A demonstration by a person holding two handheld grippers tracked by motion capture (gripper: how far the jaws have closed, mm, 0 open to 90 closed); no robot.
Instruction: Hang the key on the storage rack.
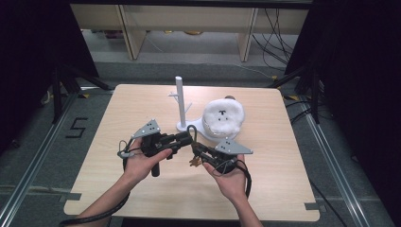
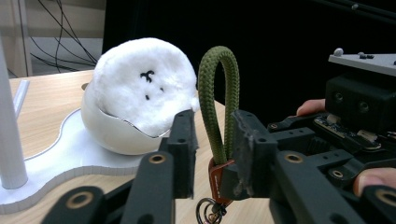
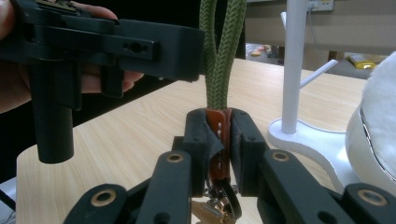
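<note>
Two grippers met just in front of white stand [image 1: 181, 101]. Right gripper [image 3: 218, 135] clamped on keychain's brown tab [image 3: 217, 140]; green loop [image 2: 218, 100] held upright. Left gripper [image 2: 212, 140] part-open, jaws straddling loop, no pressure seen. Step judged: loop transfer. Next: loop spread, hung on stand peg.

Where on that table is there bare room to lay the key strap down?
Bare wood lies along the table's left side, along its right edge beyond the fluffy white toy, and along the near edge beside the forearms. It is crowded mid-table: white stand, toy, both grippers around the green strap.
</note>
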